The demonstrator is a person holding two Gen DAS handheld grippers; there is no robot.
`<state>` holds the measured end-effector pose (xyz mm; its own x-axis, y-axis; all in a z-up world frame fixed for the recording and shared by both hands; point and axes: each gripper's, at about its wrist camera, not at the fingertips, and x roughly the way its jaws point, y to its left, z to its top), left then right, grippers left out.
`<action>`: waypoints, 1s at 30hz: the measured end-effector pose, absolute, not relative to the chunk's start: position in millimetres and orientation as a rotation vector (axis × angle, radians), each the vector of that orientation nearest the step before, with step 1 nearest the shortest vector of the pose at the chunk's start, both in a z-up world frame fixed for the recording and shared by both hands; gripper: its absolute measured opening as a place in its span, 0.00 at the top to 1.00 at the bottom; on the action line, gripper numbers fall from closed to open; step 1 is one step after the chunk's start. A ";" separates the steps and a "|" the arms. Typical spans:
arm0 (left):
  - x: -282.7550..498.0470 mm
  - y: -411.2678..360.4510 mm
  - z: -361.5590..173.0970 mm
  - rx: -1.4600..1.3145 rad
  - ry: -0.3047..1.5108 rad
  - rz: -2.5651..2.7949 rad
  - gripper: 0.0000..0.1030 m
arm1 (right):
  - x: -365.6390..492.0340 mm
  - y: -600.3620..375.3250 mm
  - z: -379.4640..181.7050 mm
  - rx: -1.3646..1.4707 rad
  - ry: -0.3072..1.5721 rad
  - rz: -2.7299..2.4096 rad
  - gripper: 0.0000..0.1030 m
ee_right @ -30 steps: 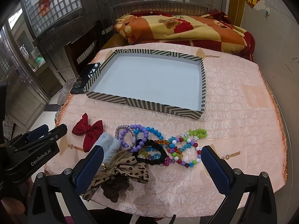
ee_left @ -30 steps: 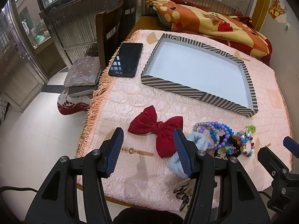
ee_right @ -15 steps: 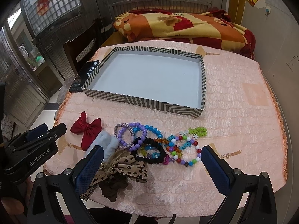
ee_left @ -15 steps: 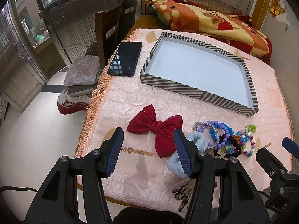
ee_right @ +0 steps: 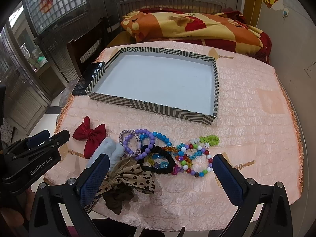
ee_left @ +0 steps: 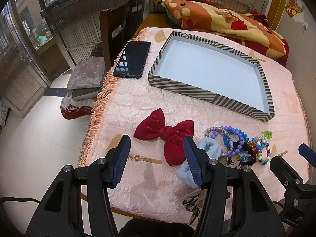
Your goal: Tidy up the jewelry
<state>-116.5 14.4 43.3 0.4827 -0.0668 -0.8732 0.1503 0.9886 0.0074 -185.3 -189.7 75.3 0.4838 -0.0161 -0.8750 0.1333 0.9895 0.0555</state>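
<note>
both grippers just hovering low at the table's near edge; left gripper [ee_left: 157,158] spread wide by the red bow [ee_left: 165,133]; right gripper [ee_right: 161,174] gaping over the bracelets [ee_right: 158,150], gripping nothing

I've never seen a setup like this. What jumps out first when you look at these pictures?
Probably the tangle of bright beaded bracelets heaped near the front edge of the pink tablecloth, with a red bow lying just to their left. Behind them sits a big striped tray with nothing in it. In the foreground, the left gripper and right gripper hover open, holding nothing.
</note>
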 end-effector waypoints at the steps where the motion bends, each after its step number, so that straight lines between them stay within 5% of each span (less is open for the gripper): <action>1: -116.3 14.2 43.1 0.087 1.060 -0.132 0.46 | -185.0 -189.9 75.0 0.122 1.064 -0.092 0.00; 30: -105.7 11.4 34.0 0.092 1.101 -0.119 0.46 | -170.1 -192.8 66.1 0.115 1.100 -0.083 0.00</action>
